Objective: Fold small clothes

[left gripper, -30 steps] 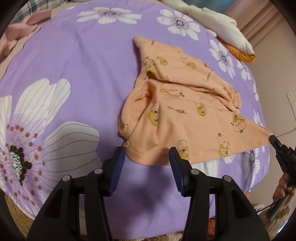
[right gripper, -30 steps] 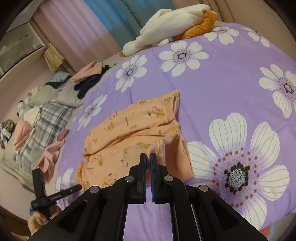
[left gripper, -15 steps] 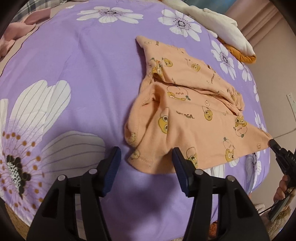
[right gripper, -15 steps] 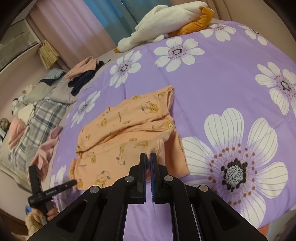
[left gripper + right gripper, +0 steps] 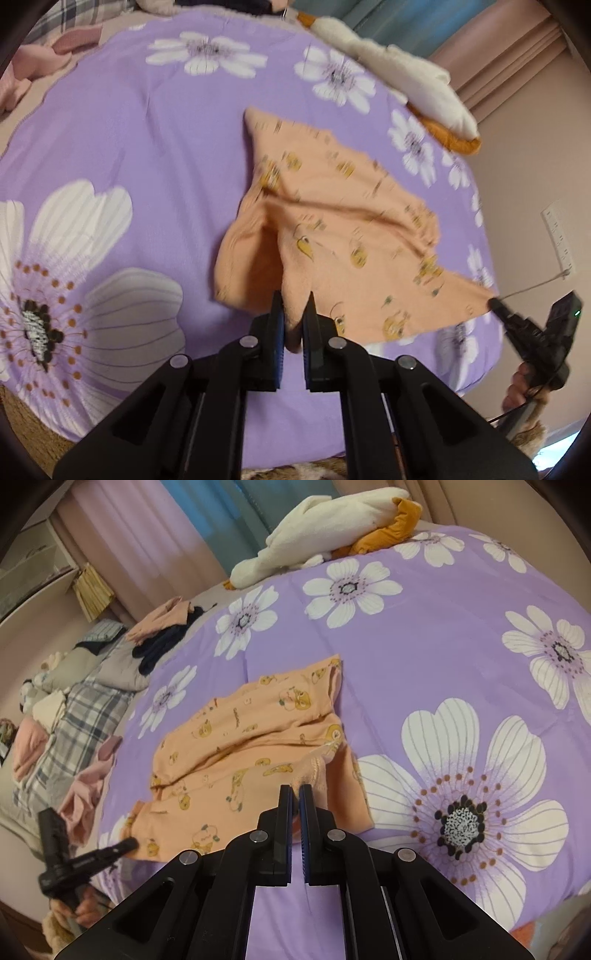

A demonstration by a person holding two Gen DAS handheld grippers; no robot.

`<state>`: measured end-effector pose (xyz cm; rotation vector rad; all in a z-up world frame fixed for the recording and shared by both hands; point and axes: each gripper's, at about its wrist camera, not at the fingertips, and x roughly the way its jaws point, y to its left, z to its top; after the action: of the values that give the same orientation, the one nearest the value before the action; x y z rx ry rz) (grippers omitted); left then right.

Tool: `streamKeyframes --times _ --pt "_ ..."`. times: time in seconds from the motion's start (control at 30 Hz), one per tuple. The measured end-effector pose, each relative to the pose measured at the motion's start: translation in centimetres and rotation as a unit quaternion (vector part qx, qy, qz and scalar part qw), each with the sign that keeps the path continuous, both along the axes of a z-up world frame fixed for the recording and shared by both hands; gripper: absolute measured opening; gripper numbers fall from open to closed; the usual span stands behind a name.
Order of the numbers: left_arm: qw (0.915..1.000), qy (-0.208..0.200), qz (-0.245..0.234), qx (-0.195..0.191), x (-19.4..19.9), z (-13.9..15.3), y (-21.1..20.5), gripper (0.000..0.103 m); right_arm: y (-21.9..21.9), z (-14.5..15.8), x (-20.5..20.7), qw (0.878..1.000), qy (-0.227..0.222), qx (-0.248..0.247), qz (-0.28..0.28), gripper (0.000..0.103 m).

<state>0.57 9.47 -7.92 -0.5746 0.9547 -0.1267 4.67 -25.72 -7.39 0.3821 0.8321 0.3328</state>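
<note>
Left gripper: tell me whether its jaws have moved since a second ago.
Yes. The left gripper has shut its jaws on the near hem of the orange garment, which lay between them on the purple bedspread.

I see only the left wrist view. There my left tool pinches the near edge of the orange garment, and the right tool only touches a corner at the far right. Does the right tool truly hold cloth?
Observer: Yes. In the right wrist view the right tool is shut on a bunched fold of the orange garment, and cloth shows between its fingers.
Operator: Good. How does the cloth lie just beyond that grip?
Observer: A long crease runs across the garment from that fold towards the left of that view.
Operator: Is anything standing near the curtain there?
Observer: A straw-coloured bundle leans beside the pink curtain, away from the bed.
</note>
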Motion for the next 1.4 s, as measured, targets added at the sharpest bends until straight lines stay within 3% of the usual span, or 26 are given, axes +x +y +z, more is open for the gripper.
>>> streamKeyframes --times 0.37,0.87,1.4 --pt "0.9956 -0.085 -0.012 -0.039 -1.4 6.2 -0.3 0.006 -0.6 2.6 -1.7 0.999 -0.044 0.009 -0.007 0.005" --pt "0.994 -0.104 -0.004 -0.034 -2.6 8.8 0.1 0.006 -1.4 5.4 -3.2 0.995 -0.092 0.026 -0.013 0.005" --pt "0.9952 -0.097 0.001 -0.009 -1.2 9.1 0.3 0.007 -0.7 6.9 -1.1 0.994 -0.111 0.022 0.001 0.005"
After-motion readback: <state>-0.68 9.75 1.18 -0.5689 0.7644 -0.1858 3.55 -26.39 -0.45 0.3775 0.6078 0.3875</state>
